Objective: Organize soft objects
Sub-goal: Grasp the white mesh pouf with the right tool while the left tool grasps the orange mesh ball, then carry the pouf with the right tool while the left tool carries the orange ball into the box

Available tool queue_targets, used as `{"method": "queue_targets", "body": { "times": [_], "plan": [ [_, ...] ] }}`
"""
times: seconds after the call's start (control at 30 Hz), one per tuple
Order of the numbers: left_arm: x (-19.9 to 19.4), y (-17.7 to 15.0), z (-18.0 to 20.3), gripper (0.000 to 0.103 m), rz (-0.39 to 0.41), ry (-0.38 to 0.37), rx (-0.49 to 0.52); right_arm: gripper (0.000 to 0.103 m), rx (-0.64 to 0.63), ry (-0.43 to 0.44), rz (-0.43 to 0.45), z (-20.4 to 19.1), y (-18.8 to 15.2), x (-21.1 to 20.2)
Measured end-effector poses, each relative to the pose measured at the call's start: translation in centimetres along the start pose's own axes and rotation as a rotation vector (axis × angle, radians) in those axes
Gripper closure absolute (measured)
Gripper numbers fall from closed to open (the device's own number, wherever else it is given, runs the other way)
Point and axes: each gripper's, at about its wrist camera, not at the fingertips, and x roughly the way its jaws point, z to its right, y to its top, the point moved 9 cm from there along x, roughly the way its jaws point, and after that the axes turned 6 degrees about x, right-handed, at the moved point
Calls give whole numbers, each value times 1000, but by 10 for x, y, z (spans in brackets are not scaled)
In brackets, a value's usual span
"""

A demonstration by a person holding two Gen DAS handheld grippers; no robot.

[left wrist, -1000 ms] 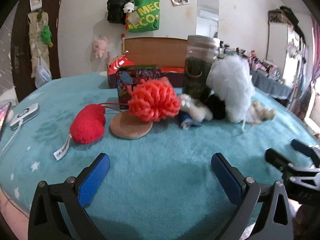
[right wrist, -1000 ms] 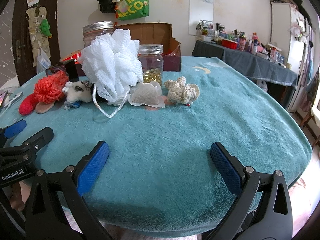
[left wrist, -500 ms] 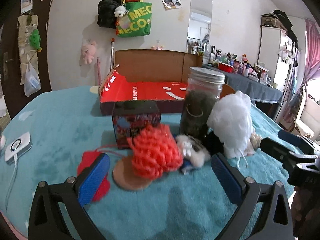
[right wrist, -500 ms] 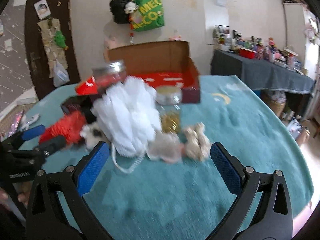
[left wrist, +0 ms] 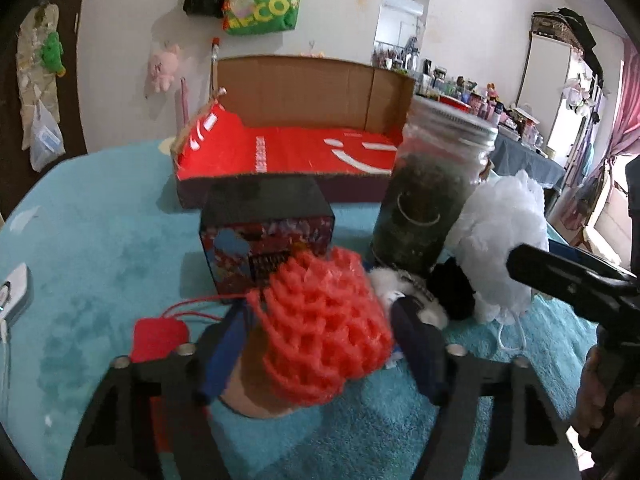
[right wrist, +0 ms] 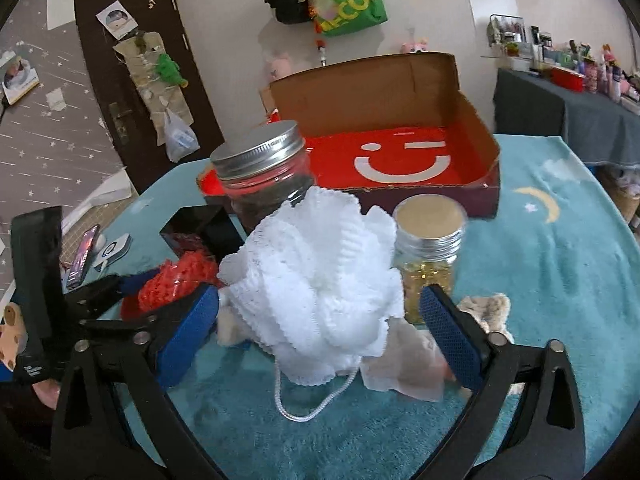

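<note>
Here, a teal tablecloth [right wrist: 560, 264] fronts a cluttered white wall [right wrist: 420, 8].

Open red box [right wrist: 400, 160] interior free, reachable from above. Tall jar [right wrist: 264, 176], small jar [right wrist: 430, 256] and dark tin [left wrist: 266, 232] stand between it and the soft pile. Bare teal tabletop [right wrist: 560, 264] right of jars.

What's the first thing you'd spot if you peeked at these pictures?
Probably the fluffy white mesh bath pouf, sitting right between the right gripper's open blue-padded jaws. Next, the bright coral-red mesh pouf, between the left gripper's jaws. Behind both lies an open cardboard box with a red smiley-face bottom.
</note>
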Motion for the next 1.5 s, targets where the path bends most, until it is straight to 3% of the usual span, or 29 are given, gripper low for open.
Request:
{"method": "queue_targets", "body": {
  "times": [0.03,0.1,0.13,0.23,0.33,0.57,1.03,1.37,1.5],
  "plan": [
    [-1,-2,2,43,-2,-22,-9,29,-9,5,1,-2,-1,0],
    [-2,-3,4,50,-7,-39,-14,40,-21,12,-4,-5,-4,0],
    [-3,-3,6,51,-6,-43,-9,52,-29,15,1,-7,-5,-1],
    [-9,-2,9,54,10,-35,9,67,-48,7,31,-10,-7,-9],
    [-16,3,13,54,36,-39,23,73,-41,8,55,-11,-8,-18],
    [-29,13,19,55,72,-35,62,76,-45,-20,129,-13,-6,-46],
    [-37,23,9,55,85,-1,53,76,-31,-54,148,-6,-9,-67],
    [-66,91,-12,54,215,80,148,76,-94,-61,254,-8,52,-93],
    [-64,121,-11,54,209,15,185,76,-144,-65,257,-6,89,-89]
  ]
}}
